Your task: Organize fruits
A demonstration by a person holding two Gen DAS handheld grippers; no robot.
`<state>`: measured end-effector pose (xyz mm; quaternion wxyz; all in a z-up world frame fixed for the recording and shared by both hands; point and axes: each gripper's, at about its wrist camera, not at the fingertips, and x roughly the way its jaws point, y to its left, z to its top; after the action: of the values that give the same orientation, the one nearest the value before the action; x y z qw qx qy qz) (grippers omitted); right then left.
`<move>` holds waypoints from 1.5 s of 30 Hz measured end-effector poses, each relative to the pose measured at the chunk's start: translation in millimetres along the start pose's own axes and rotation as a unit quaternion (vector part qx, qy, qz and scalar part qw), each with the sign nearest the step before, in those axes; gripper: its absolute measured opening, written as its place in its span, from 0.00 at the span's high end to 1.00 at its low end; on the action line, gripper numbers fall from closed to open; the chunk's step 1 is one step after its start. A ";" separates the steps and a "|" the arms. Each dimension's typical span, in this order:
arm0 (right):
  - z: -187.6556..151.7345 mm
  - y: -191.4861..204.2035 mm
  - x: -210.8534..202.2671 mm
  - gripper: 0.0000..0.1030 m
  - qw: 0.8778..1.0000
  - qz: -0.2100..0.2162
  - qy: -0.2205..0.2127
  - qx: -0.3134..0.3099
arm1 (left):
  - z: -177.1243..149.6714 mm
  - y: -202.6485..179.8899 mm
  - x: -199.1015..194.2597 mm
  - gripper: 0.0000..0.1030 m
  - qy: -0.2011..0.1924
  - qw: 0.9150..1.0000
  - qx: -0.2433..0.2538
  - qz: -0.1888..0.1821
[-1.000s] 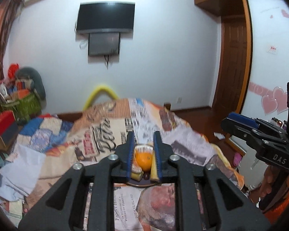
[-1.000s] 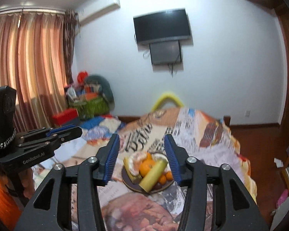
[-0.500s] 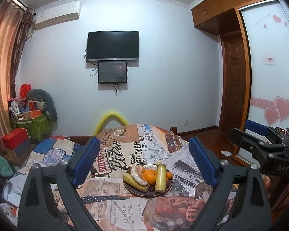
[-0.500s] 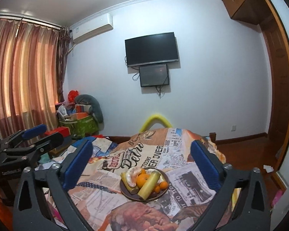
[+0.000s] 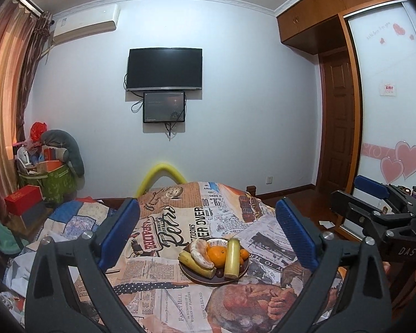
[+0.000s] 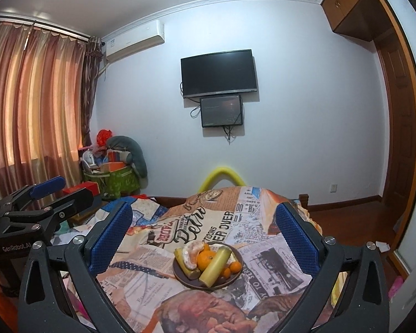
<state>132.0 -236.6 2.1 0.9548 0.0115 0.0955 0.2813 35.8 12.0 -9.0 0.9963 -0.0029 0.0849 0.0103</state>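
A dark round plate (image 5: 191, 275) (image 6: 180, 276) of fruit sits on a table covered with a newspaper-print cloth (image 5: 180, 222) (image 6: 213, 222). On it lie an orange (image 5: 217, 254) (image 6: 205, 259), a peeled citrus (image 5: 201, 251) (image 6: 190, 252), two yellow-green banana pieces (image 5: 232, 258) (image 6: 215, 266) and small oranges (image 6: 234, 267). My left gripper (image 5: 208, 238) is open and empty, held back from the plate. My right gripper (image 6: 203, 240) is open and empty, also short of the plate. Each gripper shows at the edge of the other's view.
A yellow chair back (image 5: 163, 174) stands at the table's far end. A patchwork cloth (image 5: 77, 222) and clutter lie to the left, with a green basket (image 5: 55, 183) by the curtain. A wooden door (image 5: 335, 127) and wardrobe stand to the right.
Both grippers opened wide from nearly shut and pulled up and back from the plate, so more of the room shows. The fruit has not moved.
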 end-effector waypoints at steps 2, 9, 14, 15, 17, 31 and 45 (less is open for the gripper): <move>0.3 -0.1 0.2 0.00 1.000 0.000 0.000 0.001 | -0.2 0.1 -0.7 0.02 -0.001 1.000 -0.002 -0.001; -0.3 -0.7 -1.1 0.00 1.000 0.001 0.004 0.003 | -0.8 0.2 2.6 0.02 0.004 1.000 -0.003 -0.006; -0.9 -2.3 -2.0 0.00 1.000 0.001 0.006 0.006 | -2.1 -1.5 3.9 0.01 0.007 1.000 -0.001 -0.008; -0.5 -2.6 -2.5 0.00 1.000 0.001 0.007 0.007 | -2.4 -1.8 4.4 0.01 0.008 1.000 -0.001 -0.007; -0.1 -2.7 -3.4 0.00 1.000 0.001 0.007 0.009 | -2.2 -1.6 4.6 0.01 0.008 1.000 -0.002 -0.008; 1.3 -9.9 -5.8 0.00 1.000 -0.001 0.006 0.022 | -4.5 -4.2 5.8 0.00 0.006 1.000 -0.003 -0.016; 1.8 -7.9 -7.2 0.00 1.000 -0.001 0.006 0.023 | -1.6 -0.1 6.2 0.00 0.007 1.000 -0.010 -0.023</move>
<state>130.6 -247.1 4.6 0.9539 0.0319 0.1075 0.2784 41.7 12.0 -11.6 0.9956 -0.0148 0.0913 -0.0117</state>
